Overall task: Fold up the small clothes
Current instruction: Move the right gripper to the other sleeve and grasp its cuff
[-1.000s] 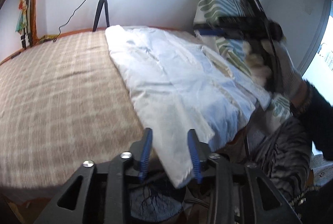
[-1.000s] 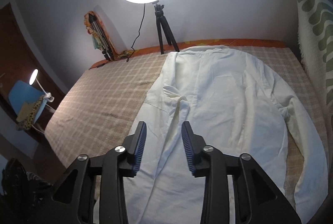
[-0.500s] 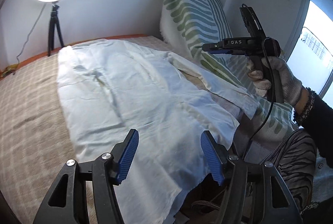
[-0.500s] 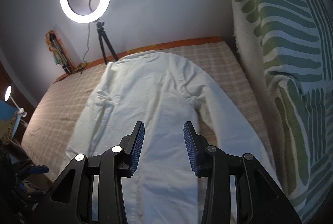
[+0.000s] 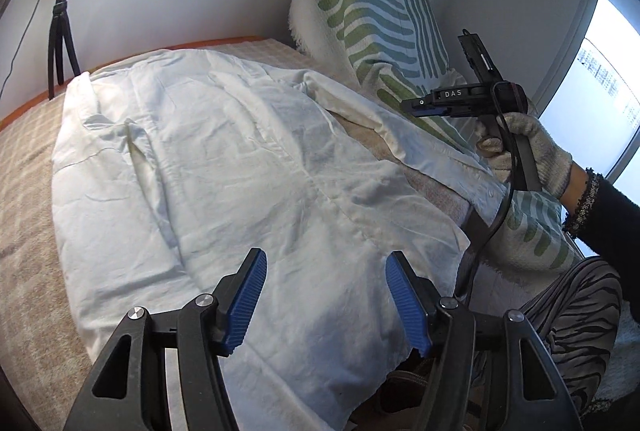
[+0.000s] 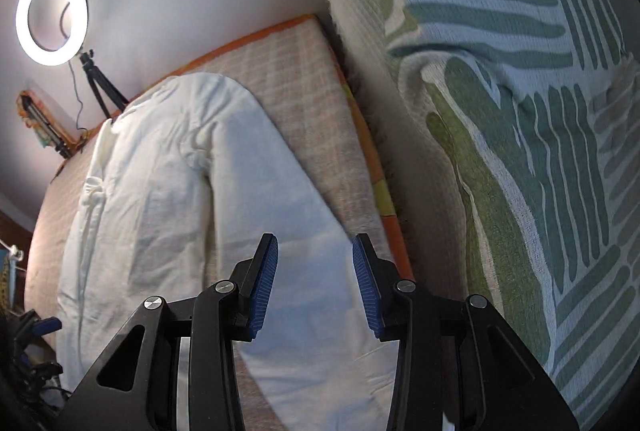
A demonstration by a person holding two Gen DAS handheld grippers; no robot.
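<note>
A white long-sleeved shirt (image 5: 224, 167) lies spread flat on a checked beige bed cover (image 5: 24, 191), its hem hanging over the near edge. My left gripper (image 5: 326, 291) is open and empty, hovering over the hem. My right gripper (image 6: 314, 281) is open and empty, above the shirt's right sleeve (image 6: 272, 191) near its cuff. In the left wrist view the right gripper (image 5: 420, 107) is held in a gloved hand over that sleeve (image 5: 400, 135).
A green-striped blanket (image 6: 520, 111) covers a raised surface along the bed's right side. A ring light (image 6: 52, 17) on a tripod stands at the far wall. The bed's orange edge (image 6: 392, 223) runs beside the sleeve. A striped-trousered leg (image 5: 576, 315) is at right.
Both grippers swung right toward the shirt's right side. The left gripper's jaws opened wider. The right gripper moved from over the shirt's body to over the right sleeve.
</note>
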